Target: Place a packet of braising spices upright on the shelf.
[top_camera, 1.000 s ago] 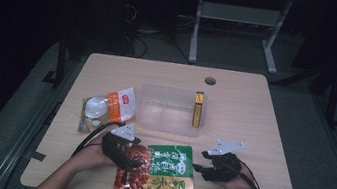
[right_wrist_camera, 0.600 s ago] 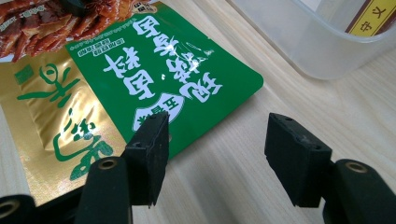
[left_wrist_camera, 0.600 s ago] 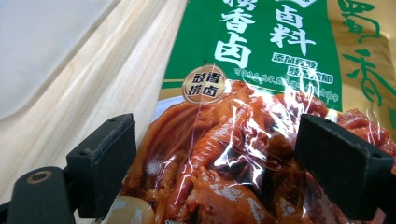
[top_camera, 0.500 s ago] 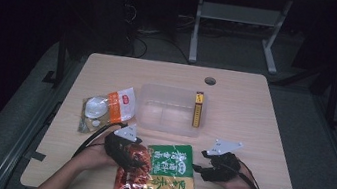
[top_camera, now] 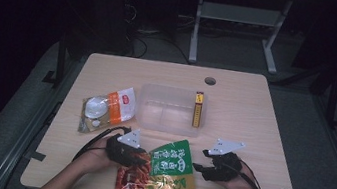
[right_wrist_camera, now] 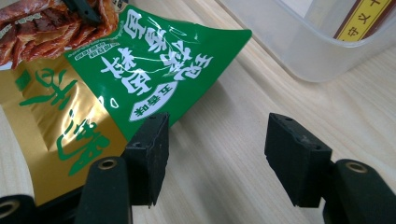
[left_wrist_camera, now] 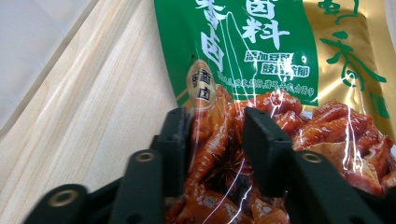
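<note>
The snack pouch (top_camera: 160, 171) lies flat at the table (top_camera: 263, 124) near edge. Left gripper (left_wrist_camera: 215, 140) jaws have just been closing and pinch its red end. Right gripper (right_wrist_camera: 217, 149) jaws stand open, beside the green corner; the high view blurs both grips.

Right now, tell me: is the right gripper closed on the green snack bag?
No, the right gripper stands open over bare table, with the green snack bag beside one jaw.

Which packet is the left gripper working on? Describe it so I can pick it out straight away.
On the wooden table, look at the near edge, just in front of the clear plastic tub. The packet lies flat between the two grippers. Unlike the orange and white pouch farther left, it is green and gold with red-brown food pictured at one end.
</note>
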Tool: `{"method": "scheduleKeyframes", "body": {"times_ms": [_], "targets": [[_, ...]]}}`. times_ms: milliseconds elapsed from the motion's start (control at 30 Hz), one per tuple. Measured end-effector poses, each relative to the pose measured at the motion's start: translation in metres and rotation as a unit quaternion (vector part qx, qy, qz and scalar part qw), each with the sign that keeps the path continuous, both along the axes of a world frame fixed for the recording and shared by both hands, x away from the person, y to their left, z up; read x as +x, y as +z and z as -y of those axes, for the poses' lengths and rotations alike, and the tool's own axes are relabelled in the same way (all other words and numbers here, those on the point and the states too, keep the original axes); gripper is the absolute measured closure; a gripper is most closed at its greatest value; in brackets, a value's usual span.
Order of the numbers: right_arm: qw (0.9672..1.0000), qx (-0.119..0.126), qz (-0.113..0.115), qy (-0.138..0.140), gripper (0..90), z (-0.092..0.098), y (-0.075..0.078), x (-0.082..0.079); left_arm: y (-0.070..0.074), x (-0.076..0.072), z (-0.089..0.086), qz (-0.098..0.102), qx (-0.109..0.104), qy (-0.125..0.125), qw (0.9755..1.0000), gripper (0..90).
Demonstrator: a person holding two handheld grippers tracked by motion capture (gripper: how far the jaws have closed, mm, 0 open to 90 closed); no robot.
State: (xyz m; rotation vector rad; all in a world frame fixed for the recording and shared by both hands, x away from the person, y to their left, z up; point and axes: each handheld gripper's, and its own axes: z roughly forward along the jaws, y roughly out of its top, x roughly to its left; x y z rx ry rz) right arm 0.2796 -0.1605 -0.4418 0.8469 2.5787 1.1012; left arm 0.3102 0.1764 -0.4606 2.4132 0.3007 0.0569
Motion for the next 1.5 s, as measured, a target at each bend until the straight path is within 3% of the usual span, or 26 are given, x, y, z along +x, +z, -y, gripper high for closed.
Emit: {"method": "scheduleKeyframes", "body": {"times_ms": [100, 300, 500, 667, 733, 1000, 1200, 1300, 1367, 1467, 1500], "targets": [[1.0000, 0.003, -0.002, -0.003, 39.6, 0.000, 0.000, 0.000, 0.000, 0.000, 0.000, -0.004, -0.003, 0.003, 1.0000, 78.6], [1.0000, 0.003, -0.001, 0.000, 38.8, 0.000, 0.000, 0.000, 0.001, 0.002, -0.001, -0.018, -0.006, 0.012, 0.9997, 87.1], [0.9999, 0.010, -0.004, -0.003, 37.8, 0.003, 0.001, 0.001, 0.003, 0.004, -0.005, -0.037, -0.024, 0.031, 0.9985, 89.1], [0.9999, 0.014, -0.004, -0.002, 36.6, 0.004, 0.001, 0.001, 0.008, 0.009, -0.015, -0.041, -0.045, 0.059, 0.9964, 89.4], [0.9999, 0.016, -0.004, -0.003, 36.2, 0.004, 0.002, 0.000, 0.012, 0.010, -0.021, -0.033, -0.053, 0.071, 0.9955, 89.5], [0.9993, 0.036, -0.008, 0.000, 34.9, 0.006, 0.003, 0.000, 0.025, 0.013, -0.040, -0.024, -0.096, 0.111, 0.9889, 89.7], [0.9984, 0.055, -0.011, 0.012, 34.9, 0.001, 0.003, -0.001, 0.036, 0.012, -0.050, -0.013, -0.138, 0.135, 0.9811, 89.8], [0.9969, 0.072, -0.023, 0.022, 34.9, -0.004, 0.000, -0.001, 0.042, 0.012, -0.052, -0.006, -0.154, 0.142, 0.9777, 89.8], [0.9955, 0.086, -0.031, 0.027, 35.0, -0.010, -0.002, 0.000, 0.046, 0.011, -0.051, -0.001, -0.159, 0.143, 0.9768, 89.8], [0.9945, 0.098, -0.020, 0.032, 37.0, -0.023, -0.001, 0.002, 0.051, 0.008, -0.047, 0.012, -0.169, 0.144, 0.9750, 89.7], [0.9926, 0.115, -0.019, 0.033, 38.2, -0.030, 0.001, 0.004, 0.052, 0.008, -0.046, 0.015, -0.172, 0.145, 0.9742, 89.8]]}}
